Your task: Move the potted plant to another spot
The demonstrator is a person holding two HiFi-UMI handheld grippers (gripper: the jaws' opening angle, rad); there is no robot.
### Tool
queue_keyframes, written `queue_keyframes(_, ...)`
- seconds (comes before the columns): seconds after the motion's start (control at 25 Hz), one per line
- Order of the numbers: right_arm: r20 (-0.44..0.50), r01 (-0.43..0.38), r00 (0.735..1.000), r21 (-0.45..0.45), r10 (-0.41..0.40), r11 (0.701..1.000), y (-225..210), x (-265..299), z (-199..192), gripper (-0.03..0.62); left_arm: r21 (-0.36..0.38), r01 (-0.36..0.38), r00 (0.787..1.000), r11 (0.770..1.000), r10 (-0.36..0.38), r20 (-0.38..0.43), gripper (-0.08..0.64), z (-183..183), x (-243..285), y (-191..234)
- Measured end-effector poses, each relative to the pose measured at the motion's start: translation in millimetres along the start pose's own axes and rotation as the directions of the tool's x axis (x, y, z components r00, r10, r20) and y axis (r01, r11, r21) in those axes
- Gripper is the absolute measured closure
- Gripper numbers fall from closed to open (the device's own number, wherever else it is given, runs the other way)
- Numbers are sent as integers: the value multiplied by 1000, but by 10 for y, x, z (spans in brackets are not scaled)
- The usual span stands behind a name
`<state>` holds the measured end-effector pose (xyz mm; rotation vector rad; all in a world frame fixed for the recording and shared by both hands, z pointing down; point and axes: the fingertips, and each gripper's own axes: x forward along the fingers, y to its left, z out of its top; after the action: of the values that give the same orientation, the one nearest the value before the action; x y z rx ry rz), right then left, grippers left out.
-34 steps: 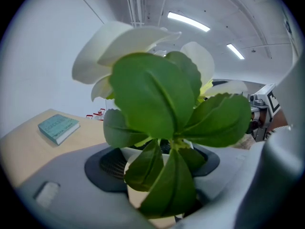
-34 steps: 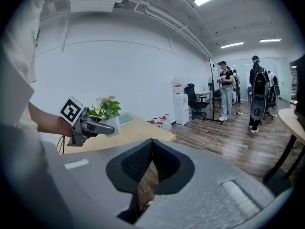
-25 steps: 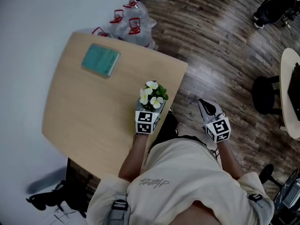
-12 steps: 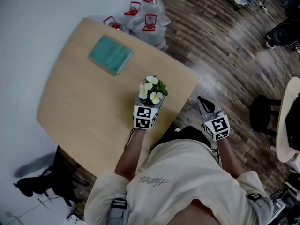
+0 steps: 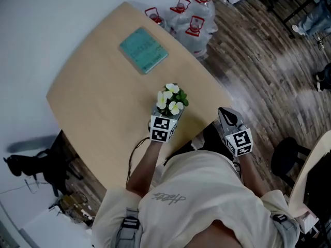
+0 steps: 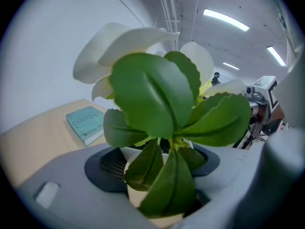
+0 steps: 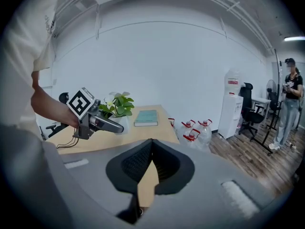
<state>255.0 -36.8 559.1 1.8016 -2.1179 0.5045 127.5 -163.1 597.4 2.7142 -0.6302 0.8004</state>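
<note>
The potted plant has green leaves and white flowers in a small white pot. It stands near the right edge of the light wooden table. My left gripper is shut on the pot. In the left gripper view the leaves fill the frame and the pot sits between the jaws. I cannot tell whether the pot rests on the table or hangs just above it. My right gripper is shut and holds nothing, off the table's edge over the floor; its fingers touch at the tips.
A teal book lies further back on the table. Water jugs stand on the wooden floor past the far corner. A dark stool is at the right. A person stands far off to the right.
The head view has swung, so the table sits turned in the frame. My left gripper keeps its hold on the plant near the same edge. The right gripper stays shut beside me.
</note>
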Motion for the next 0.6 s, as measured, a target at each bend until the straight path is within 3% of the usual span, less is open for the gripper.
queue_keyframes(0.36,46,-199,978,-80,203,977,-557,412,400,589,-81,-236,971,968,237,7,196,339,-43,177)
queue_keyframes(0.6,64,-293,952,-86,299,952,-773,674,543,589,-124,-333,943,935,333,-18,196,459,-22,167)
